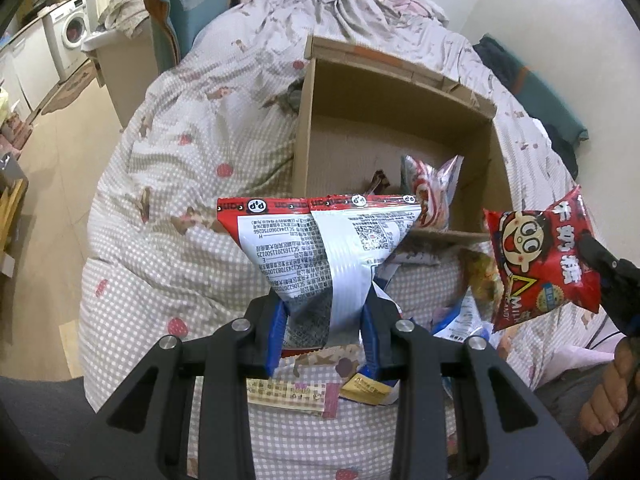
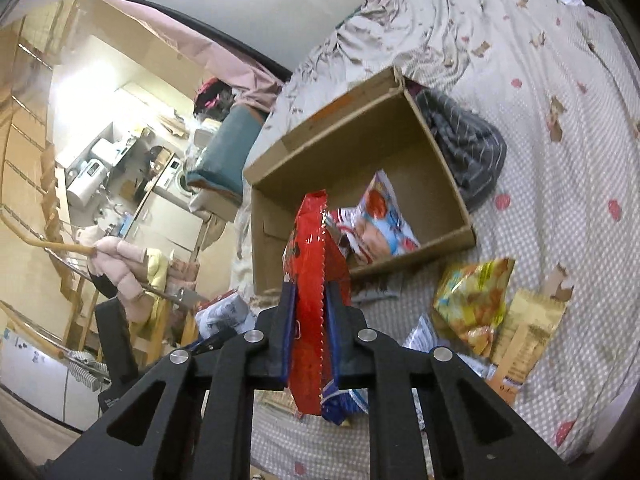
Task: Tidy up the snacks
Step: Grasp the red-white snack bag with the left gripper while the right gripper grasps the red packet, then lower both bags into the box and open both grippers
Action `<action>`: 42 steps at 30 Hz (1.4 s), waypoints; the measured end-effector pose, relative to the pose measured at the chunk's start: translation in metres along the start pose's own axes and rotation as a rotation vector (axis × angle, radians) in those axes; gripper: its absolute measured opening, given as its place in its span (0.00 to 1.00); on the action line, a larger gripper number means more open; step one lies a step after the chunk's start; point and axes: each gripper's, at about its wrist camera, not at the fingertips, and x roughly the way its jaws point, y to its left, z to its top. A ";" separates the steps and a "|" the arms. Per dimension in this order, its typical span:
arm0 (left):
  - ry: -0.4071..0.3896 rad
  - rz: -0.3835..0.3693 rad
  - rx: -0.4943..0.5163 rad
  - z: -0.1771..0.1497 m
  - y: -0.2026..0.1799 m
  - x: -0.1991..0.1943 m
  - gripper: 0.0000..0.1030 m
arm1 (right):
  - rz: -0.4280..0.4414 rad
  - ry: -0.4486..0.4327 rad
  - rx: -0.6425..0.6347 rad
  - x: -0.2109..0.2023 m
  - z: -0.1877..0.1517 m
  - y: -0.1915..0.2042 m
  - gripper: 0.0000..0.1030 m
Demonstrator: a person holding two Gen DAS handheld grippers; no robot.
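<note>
Left gripper (image 1: 325, 320) pinches a red-white snack bag (image 1: 320, 240), long axis pointing up-frame; right gripper (image 2: 311, 312) clamps a red candy packet (image 2: 316, 280) edge-on, upright.

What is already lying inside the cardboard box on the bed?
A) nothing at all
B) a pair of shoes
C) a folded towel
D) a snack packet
D: a red, white and blue snack packet lies on the floor of the open cardboard box, also visible from the left wrist view, while both hand-held grippers hold other packets outside the box.
</note>
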 end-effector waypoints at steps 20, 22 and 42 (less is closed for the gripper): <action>-0.045 -0.014 0.097 0.100 -0.037 0.019 0.28 | -0.169 -0.102 -0.036 0.021 0.099 -0.008 0.09; -0.047 -0.011 0.103 0.106 -0.040 0.027 0.28 | -0.206 -0.098 -0.051 0.030 0.103 -0.012 0.08; -0.054 0.018 0.175 0.099 -0.048 0.074 0.28 | -0.216 -0.078 -0.019 0.061 0.101 -0.039 0.06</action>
